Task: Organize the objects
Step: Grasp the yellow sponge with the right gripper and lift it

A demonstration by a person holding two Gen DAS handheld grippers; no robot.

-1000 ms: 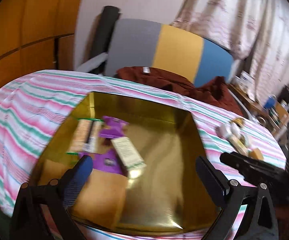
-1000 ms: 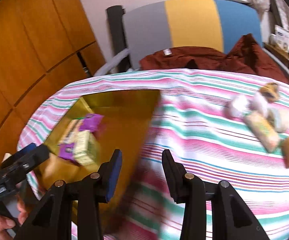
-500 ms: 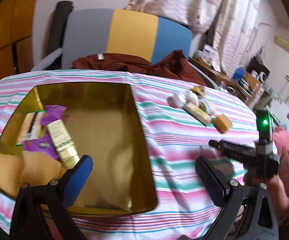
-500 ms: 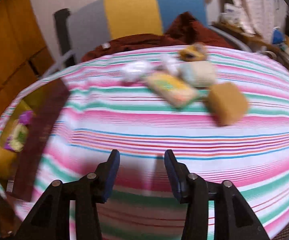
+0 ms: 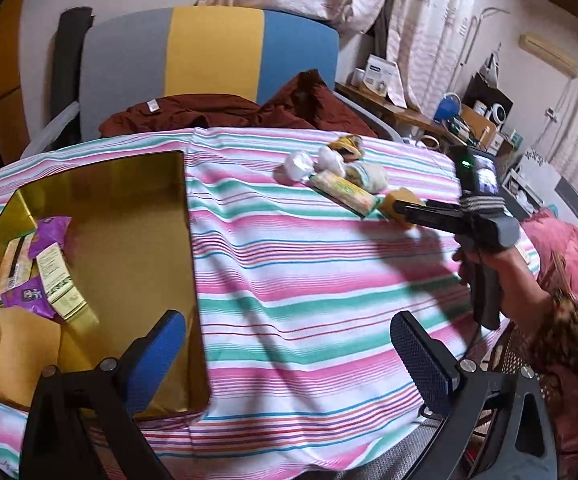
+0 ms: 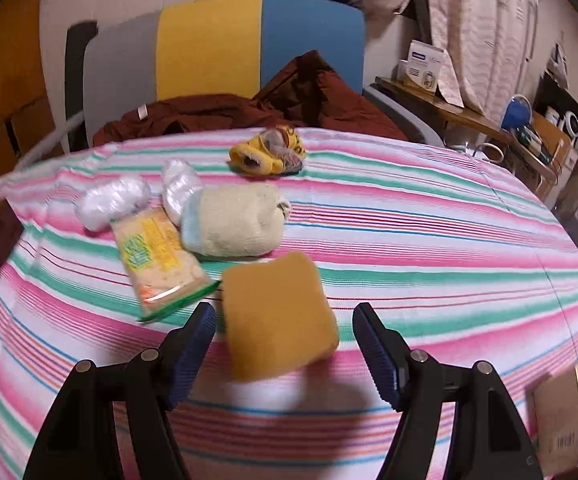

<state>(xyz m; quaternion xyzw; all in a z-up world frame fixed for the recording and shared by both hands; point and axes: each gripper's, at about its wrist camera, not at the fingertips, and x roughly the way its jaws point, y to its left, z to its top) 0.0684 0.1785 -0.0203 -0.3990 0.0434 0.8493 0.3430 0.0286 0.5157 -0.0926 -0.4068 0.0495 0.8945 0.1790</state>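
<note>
Tablecloth (image 6: 429,240) striped pink-green, chair (image 5: 209,52) behind; left tongs (image 5: 289,356) apart, right tongs (image 6: 285,336) opening around sponge (image 6: 277,312).

A lived-in room of a home. A striped tablecloth (image 6: 409,240) covers the table before a chair (image 5: 209,52) draped with clothing (image 5: 229,114). Curtains (image 5: 429,20) hang above a cluttered shelf (image 6: 469,116).
</note>
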